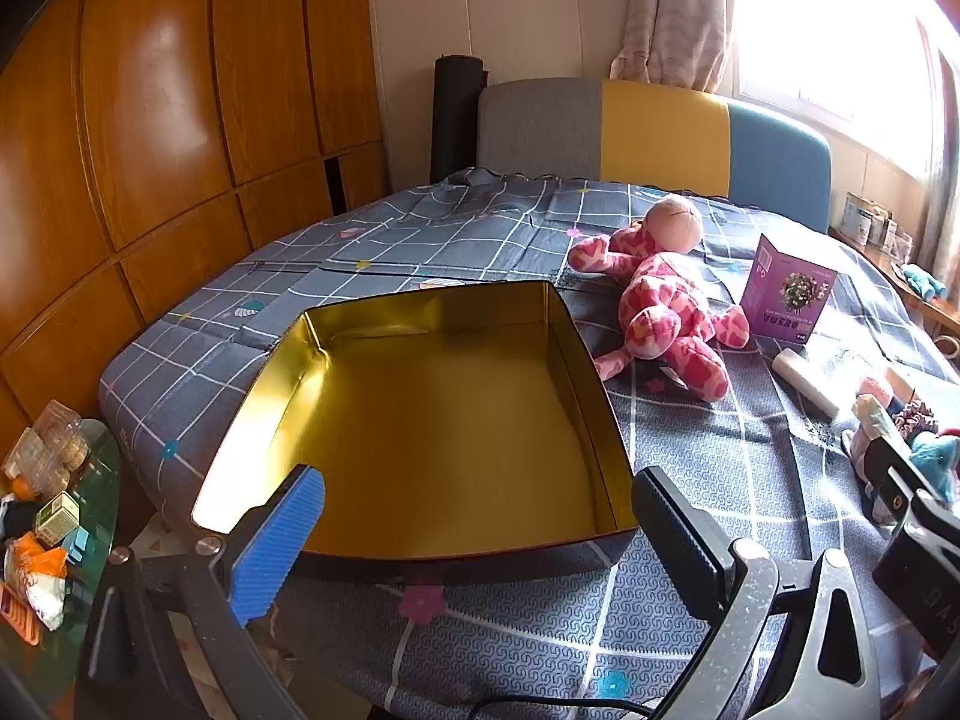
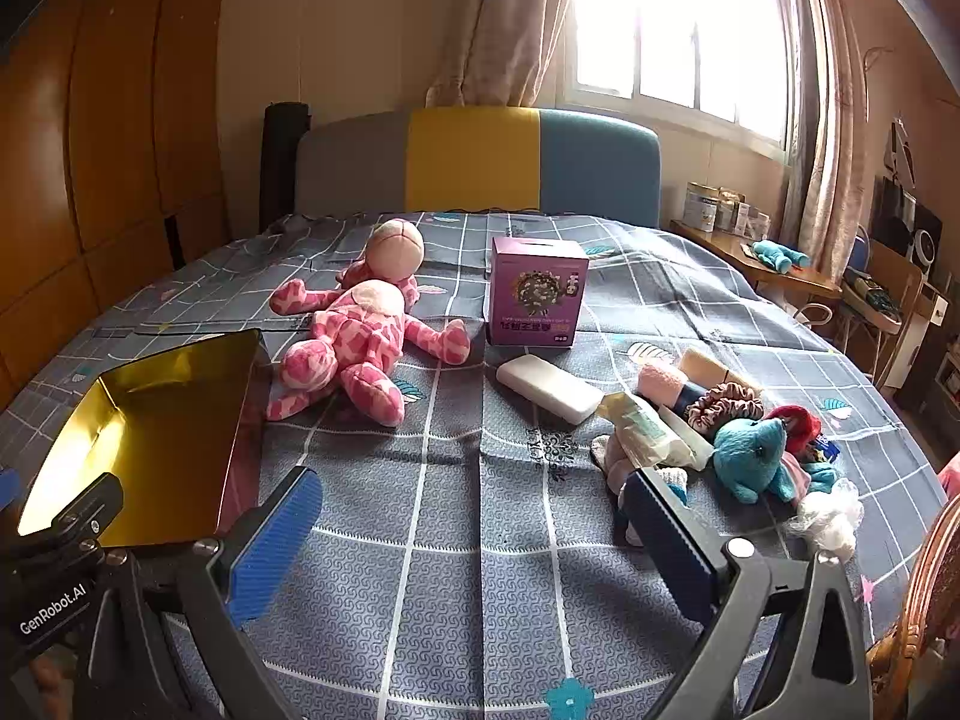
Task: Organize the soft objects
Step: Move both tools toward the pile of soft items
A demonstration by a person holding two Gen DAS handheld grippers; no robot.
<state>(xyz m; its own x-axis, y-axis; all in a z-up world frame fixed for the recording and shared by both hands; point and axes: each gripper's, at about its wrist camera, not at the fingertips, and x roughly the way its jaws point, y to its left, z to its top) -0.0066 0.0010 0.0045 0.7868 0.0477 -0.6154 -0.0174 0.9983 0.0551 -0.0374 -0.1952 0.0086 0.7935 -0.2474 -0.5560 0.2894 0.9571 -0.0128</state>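
Both grippers, left gripper [image 1: 477, 516] and right gripper [image 2: 471, 516], are held wide open and empty. The tin [image 1: 558, 324] lies empty below the left; the soft pile [image 2: 750, 450] could be scattered if several pieces are snagged together

pile of soft things [image 1: 900, 438] at 3 o'clock in the left wrist view half hidden behind the right gripper's body, box print [image 2: 536, 324] too small to read, clutter on the glass side table [image 1: 42, 510] at 8 o'clock cut by the edge, window [image 2: 678, 18] blown out
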